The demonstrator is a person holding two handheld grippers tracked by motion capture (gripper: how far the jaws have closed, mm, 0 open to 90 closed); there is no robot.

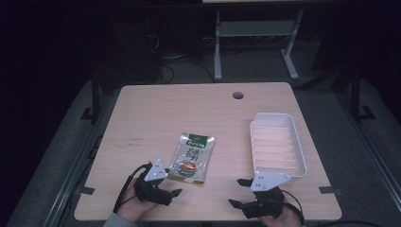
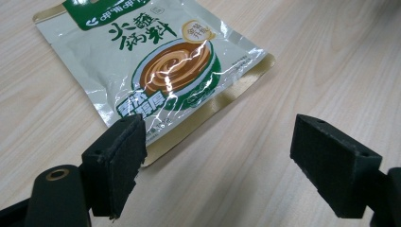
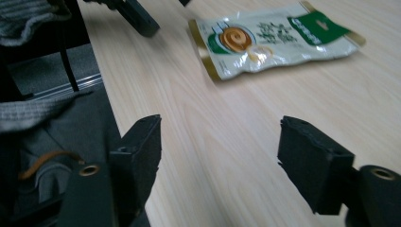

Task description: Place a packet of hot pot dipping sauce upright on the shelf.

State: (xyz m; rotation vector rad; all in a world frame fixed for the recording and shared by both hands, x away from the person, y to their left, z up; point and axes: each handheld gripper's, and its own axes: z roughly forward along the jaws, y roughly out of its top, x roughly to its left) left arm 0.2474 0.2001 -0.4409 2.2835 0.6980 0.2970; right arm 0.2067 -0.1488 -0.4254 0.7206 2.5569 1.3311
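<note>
The left gripper (image 1: 171, 183) is low over the table (image 1: 156, 113), jaws wide apart beside the sauce packet (image 1: 191, 157). The right gripper (image 1: 240, 191) points left, also spread and holding nothing.

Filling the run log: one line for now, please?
left gripper open, beside sauce packet | right gripper open, holding nothing | white tray empty

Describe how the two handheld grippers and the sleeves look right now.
Both the left gripper and the right gripper are black, each topped by a grey three-cornered plate and trailing a black cable. Their fingers end in square black foam pads. The sleeves look grey knit.
</note>
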